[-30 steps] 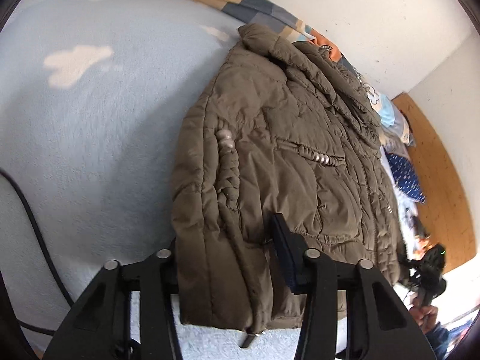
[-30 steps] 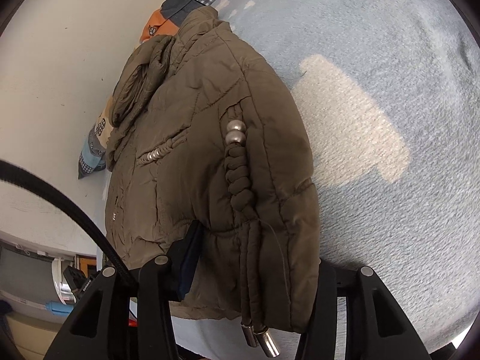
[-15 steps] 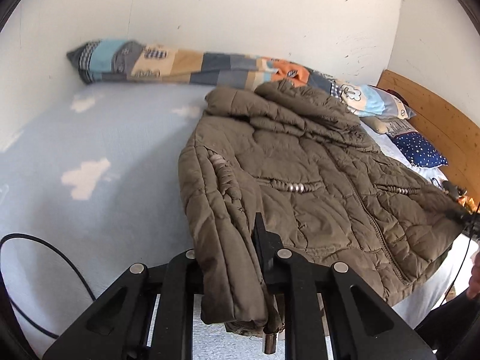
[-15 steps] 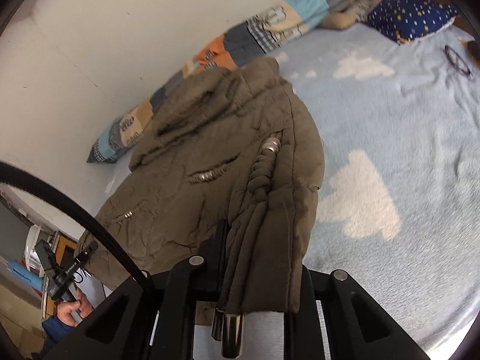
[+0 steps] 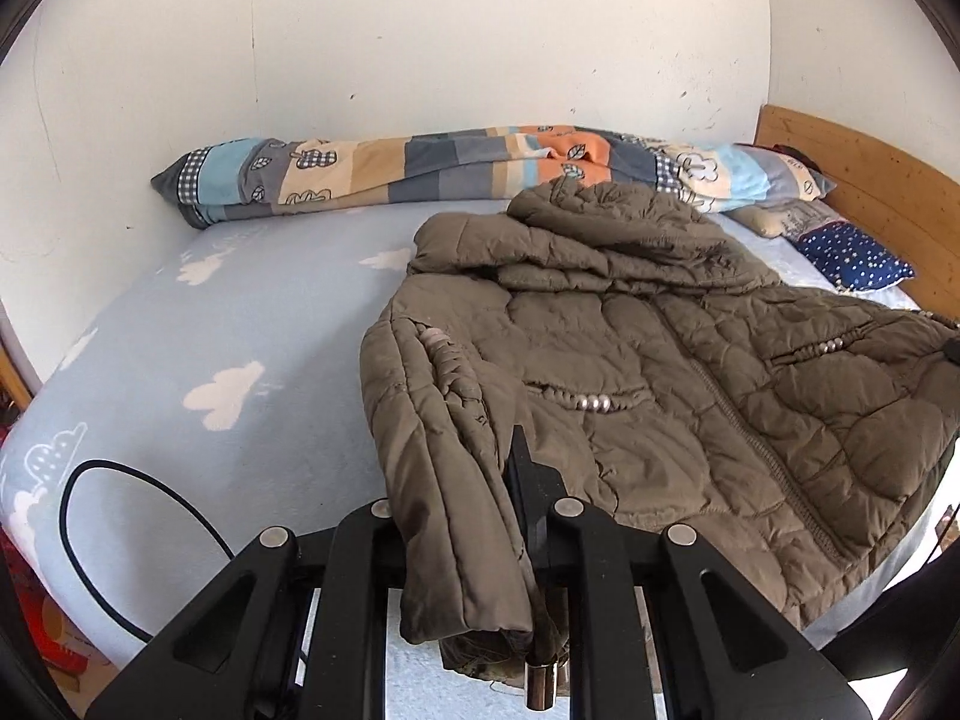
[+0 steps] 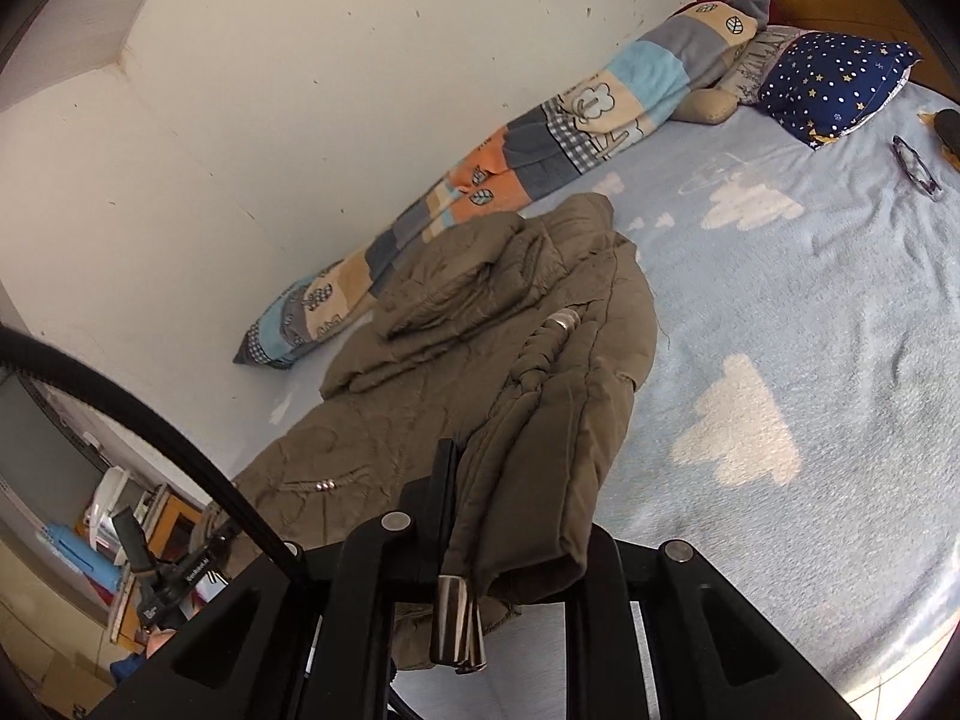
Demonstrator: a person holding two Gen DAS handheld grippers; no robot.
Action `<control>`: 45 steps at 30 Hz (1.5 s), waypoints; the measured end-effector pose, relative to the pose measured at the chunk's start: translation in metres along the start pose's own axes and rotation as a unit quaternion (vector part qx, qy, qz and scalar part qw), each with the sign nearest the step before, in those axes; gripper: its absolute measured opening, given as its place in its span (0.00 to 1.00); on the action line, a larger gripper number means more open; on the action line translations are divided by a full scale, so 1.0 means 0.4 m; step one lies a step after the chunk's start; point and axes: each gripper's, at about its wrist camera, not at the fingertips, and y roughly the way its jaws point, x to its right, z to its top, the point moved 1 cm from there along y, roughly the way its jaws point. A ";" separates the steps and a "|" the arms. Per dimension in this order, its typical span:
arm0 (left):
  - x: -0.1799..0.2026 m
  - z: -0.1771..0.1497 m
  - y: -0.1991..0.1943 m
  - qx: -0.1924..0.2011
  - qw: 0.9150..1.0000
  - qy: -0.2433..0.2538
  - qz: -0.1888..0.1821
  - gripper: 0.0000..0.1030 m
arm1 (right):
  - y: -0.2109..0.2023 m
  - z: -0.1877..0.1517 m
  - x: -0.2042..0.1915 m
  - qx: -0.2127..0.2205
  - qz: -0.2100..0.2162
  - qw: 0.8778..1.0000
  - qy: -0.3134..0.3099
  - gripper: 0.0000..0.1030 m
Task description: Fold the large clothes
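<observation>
Lifted and levelled since a second ago: then looking steeply down onto the olive puffer jacket (image 5: pixel 630 372), now tipped up to take in the white wall (image 5: pixel 480 30), the patchwork bolster (image 5: pixel 420 171) and the wooden headboard (image 5: pixel 870 180). Same cloth in both sets of jaws throughout, only drawn up and back toward the near edge of the bed.

Spread front-up on the cloud-print blue blanket (image 5: pixel 210 330), hood toward the bolster, hem hanging a little over the near edge. Left gripper (image 5: pixel 465 546) clamped narrow on the left cuff and sleeve; right gripper (image 6: pixel 510 546) clamped likewise on the other sleeve end, metal cord stoppers (image 6: pixel 456 624) dangling just below (possibly a pinch of hem caught too, hard to tell under the bunched fabric).

For the step in hand, probably carrying both sleeves inward across the chest: best to keep both grips firm and level, travel together so the padding folds along one straight line, lay each sleeve flat over the zip (image 5: pixel 750 450) without twisting, and release only once the cloth rests on the body. Slippery quilting likely to spring back; press down before letting go.
</observation>
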 end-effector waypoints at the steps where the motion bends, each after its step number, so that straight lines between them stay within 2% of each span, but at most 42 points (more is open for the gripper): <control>1: -0.002 0.006 -0.007 0.002 1.000 -0.002 -0.003 0.16 | -0.013 0.001 -0.005 0.003 0.006 1.000 0.001 0.15; 10: -0.020 0.054 -0.071 0.022 0.999 -0.010 -0.028 0.16 | -0.114 0.009 -0.052 0.031 0.023 0.999 -0.024 0.14; 16: -0.049 0.068 -0.083 0.021 0.999 -0.019 -0.039 0.16 | -0.174 0.019 -0.075 0.044 0.031 0.998 -0.033 0.14; 19: -0.059 0.067 -0.065 0.015 0.999 -0.023 -0.036 0.16 | -0.167 0.027 -0.073 0.036 0.019 0.999 -0.036 0.13; 25: -0.055 0.055 -0.040 -0.004 0.999 -0.022 -0.036 0.16 | -0.113 0.015 -0.018 0.001 0.009 1.000 0.016 0.14; 30: -0.060 0.051 -0.033 -0.015 0.999 -0.030 -0.043 0.16 | -0.085 -0.006 0.003 -0.022 -0.014 0.999 0.031 0.16; 32: -0.065 0.052 -0.031 -0.019 0.998 -0.036 -0.047 0.16 | -0.087 -0.008 -0.001 -0.018 -0.019 0.999 0.024 0.13; 37: -0.090 0.073 -0.028 -0.027 0.996 -0.057 -0.065 0.16 | -0.102 0.003 -0.025 -0.001 -0.028 1.000 0.002 0.11; 45: -0.123 0.159 -0.023 -0.031 0.991 -0.078 -0.100 0.17 | -0.102 0.094 -0.064 0.024 -0.015 0.999 -0.022 0.11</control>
